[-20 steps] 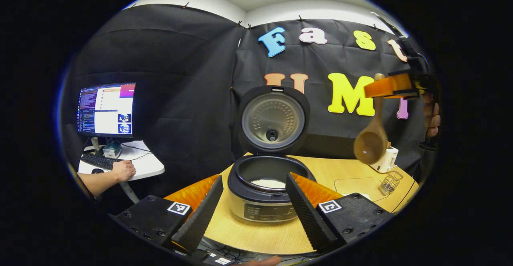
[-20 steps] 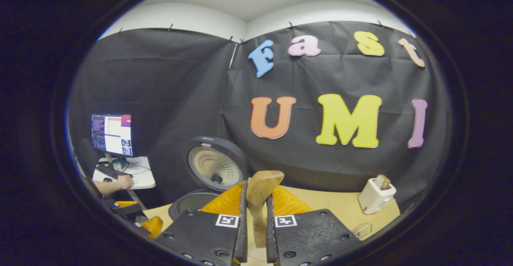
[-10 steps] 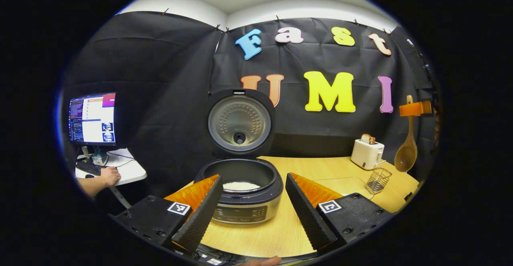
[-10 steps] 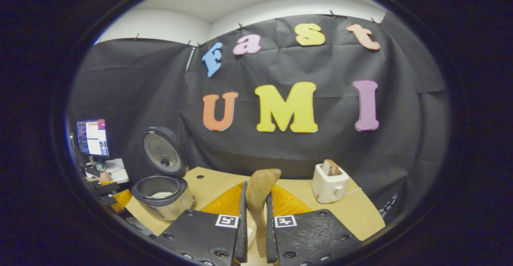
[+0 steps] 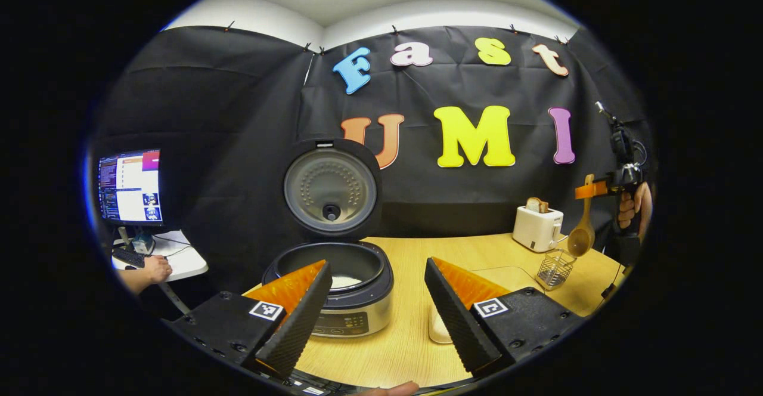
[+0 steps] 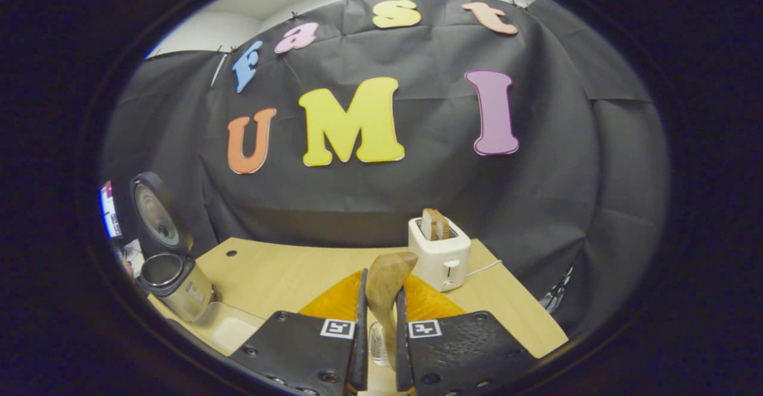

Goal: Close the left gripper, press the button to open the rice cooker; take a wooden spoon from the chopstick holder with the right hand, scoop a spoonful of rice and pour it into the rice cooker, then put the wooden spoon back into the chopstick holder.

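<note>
My left tongs (image 5: 372,300) hang low and level, fingers (image 5: 298,318) spread wide apart with nothing between them. My right tongs (image 6: 379,324) are clamped hard, both fingers (image 6: 359,336) nearly parallel and pressing on the handle of the wooden spoon (image 6: 384,288). From the left gripper view, I see my right hand (image 5: 629,208) gripping the tool's upright handle far off at the right.

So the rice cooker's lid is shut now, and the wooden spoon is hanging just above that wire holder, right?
Not quite: the rice cooker stands with its lid up, rice showing in the pot, as the left gripper view shows. The rest holds: the wooden spoon, gripped by the right gripper, hangs just above the wire holder.
</note>
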